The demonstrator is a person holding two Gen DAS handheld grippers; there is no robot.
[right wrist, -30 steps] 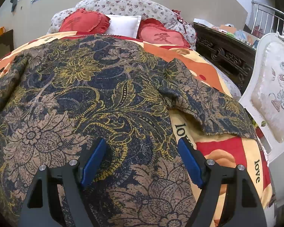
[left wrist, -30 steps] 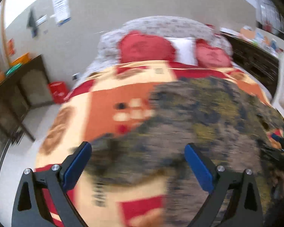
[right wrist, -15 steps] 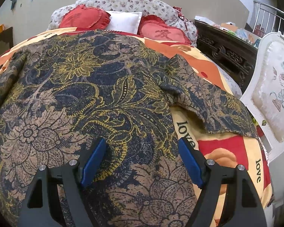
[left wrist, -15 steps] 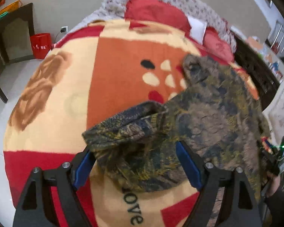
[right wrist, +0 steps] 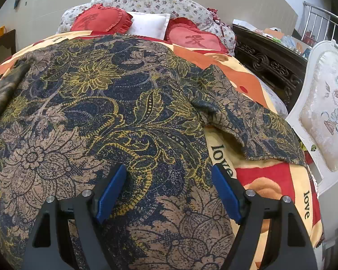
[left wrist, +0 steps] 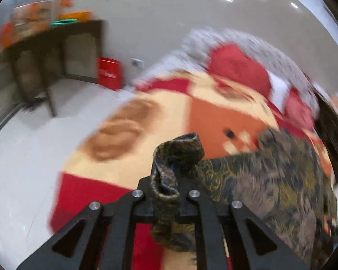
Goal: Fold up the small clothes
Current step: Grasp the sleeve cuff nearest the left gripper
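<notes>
With a bunched sleeve of the floral garment on the bed being clamped by the just-closed left hand-held gripper, and the right hand-held gripper being held apart over the cloth, the thin pinch is probably risking slipping or dragging the body askew.

Left tongs: jaws have just been closing and now stand together, pinched on a bunched sleeve end of the patterned garment, which rises in a roll above the fingertips and hangs below the black linkage; the tongs point obliquely downward, at the garment's left edge. Right tongs: jaws spread wide, blue pads apart and clamping nothing, angled obliquely downward above the near part of the garment, the cloth lying flat between and beneath them.
</notes>
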